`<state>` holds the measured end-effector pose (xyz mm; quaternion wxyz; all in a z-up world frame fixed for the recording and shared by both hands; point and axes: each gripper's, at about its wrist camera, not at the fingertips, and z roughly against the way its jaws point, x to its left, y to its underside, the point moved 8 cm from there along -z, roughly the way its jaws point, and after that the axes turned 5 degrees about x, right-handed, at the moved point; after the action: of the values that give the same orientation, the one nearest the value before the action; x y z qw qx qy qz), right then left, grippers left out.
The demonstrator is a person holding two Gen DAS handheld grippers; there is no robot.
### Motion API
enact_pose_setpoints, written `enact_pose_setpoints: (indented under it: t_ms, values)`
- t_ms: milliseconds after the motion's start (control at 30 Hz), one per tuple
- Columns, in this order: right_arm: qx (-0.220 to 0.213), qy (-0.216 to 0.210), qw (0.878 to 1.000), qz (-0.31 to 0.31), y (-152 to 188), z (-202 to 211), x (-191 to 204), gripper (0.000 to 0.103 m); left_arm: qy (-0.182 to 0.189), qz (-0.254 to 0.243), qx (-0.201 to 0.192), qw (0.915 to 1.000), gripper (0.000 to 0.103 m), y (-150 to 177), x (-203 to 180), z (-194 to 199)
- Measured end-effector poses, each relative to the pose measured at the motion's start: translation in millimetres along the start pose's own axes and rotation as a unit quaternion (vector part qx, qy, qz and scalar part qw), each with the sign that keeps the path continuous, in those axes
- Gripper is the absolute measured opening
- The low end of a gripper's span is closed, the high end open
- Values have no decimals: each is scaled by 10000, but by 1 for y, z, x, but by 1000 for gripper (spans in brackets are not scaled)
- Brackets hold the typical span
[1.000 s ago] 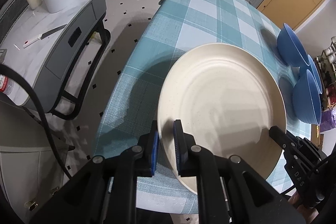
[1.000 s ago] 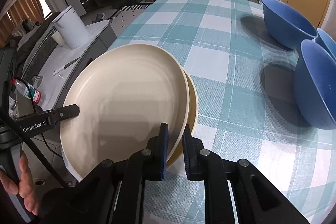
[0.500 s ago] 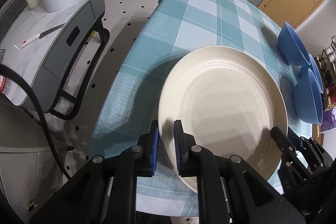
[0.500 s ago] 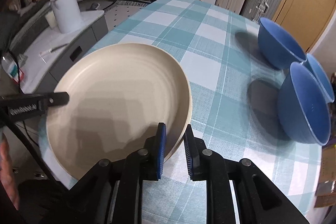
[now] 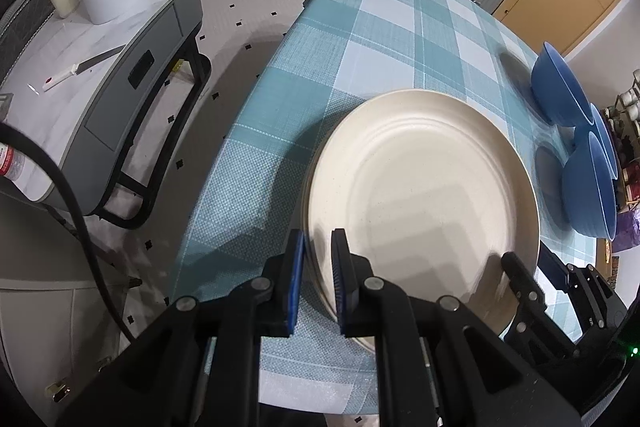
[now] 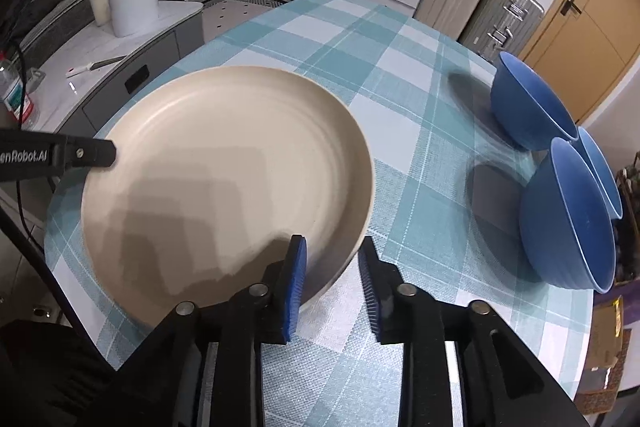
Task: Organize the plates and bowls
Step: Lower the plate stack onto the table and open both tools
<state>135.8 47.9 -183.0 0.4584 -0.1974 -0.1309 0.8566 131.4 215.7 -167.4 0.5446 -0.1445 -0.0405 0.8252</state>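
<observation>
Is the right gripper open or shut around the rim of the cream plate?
Open. The right gripper has a clear gap between its blue-padded fingers; the round cream plate's rim lies between them, unclamped.
</observation>
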Motion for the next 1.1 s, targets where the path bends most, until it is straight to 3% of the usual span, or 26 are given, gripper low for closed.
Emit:
enact_pose_setpoints:
  t_ms: [67,300,433,600,733,833,900,933,967,1000,1067,1100]
  values:
    - [-3,-118,9999,63,0,0,2,37,-32,-13,-7,10000,11,0,-1,0]
    - [-4,-488,9988,-48,2,6,-1,39,-65,26,-53,10000,11,0,1,1]
    - [-183,-659,9975,-192,-1,18,-6,48,-85,22,-52,9999,11,0,2,2]
    - [-272,-744,9960,-417,-12,22,-17,49,-81,39,-75,9999,11,1,2,2]
    - [-232,-1137,9859,-1208,-24,16,-43,49,-83,21,-92,9999,12,0,3,4]
    - [-252,-1275,9834,-1269,-26,18,-48,49,-15,81,-212,9997,12,-2,5,11]
    - [-358,-1296,9837,-1195,-25,24,-47,52,67,207,-255,9994,20,-1,6,16]
    - [-410,-1332,9830,-1197,-24,27,-47,56,106,249,-252,9993,33,0,5,18]
    - [-479,-1391,9817,-1212,-22,31,-46,62,180,274,-292,9990,39,0,4,21]
    - [-567,-1433,9804,-1224,-21,35,-46,66,256,256,-394,9986,39,1,0,26]
    - [-835,-1456,9780,-1236,-18,45,-48,84,286,58,-574,9979,40,2,-11,35]
    - [-1021,-1463,9763,-1226,-16,52,-49,86,293,-30,-632,9976,40,3,-16,38]
